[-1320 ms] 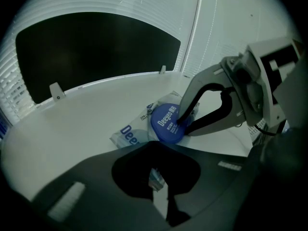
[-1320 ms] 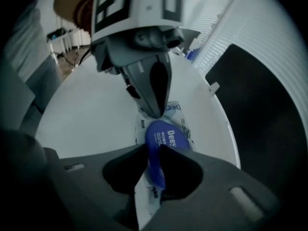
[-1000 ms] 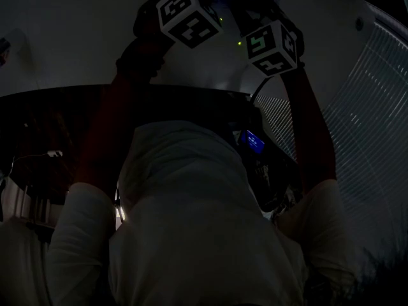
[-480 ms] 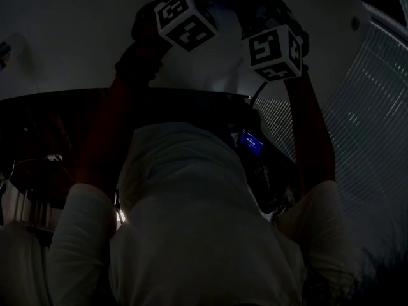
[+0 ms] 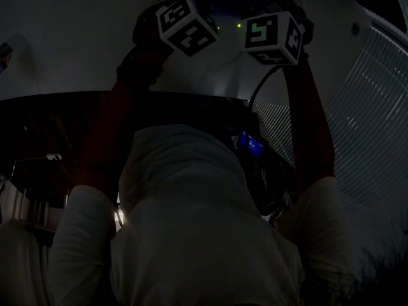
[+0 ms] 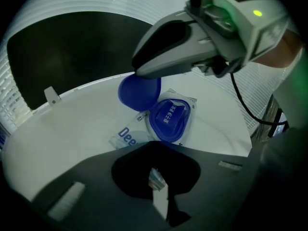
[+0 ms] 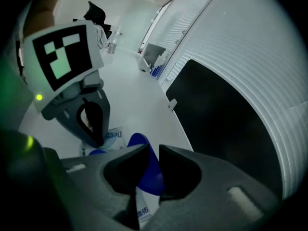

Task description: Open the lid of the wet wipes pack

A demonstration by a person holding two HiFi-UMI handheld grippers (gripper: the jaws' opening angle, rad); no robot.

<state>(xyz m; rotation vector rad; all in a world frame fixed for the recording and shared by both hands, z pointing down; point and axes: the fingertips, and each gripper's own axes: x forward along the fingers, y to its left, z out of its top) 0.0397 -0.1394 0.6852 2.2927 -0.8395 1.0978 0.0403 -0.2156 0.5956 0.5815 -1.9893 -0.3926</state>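
Anchoring is the job of our left claw point(image 6: 155, 158). It comes down steeply onto the near edge of the wet wipes pack point(image 6: 129, 137), which lies flat on the white table point(image 6: 72, 129) with its print facing up. We judge that this hold is there so the soft pack does not ride up with the lid when the other claw pulls. The left claw's jaws are together on a thin strip of the pack's edge, which shows pale in the slit between them. Nothing else is in them.

Our right claw point(image 7: 153, 160) works the round blue lid point(image 6: 139, 91). The lid stands tipped up off its blue frame point(image 6: 169, 119) and is joined to it along one side. The right claw's jaws stand only a narrow way apart with the lid's free rim between them. We read that as a clamp on the rim, not an empty gap. In the left gripper view this claw reaches in from above and from the right, which suits swinging the lid up and away from the opening.

The two claws sit near each other without touching, with the frame between them. By our judgement the lid is already unsnapped and partly open, but not yet folded fully back. The head view is too dark for us to make out the pack.
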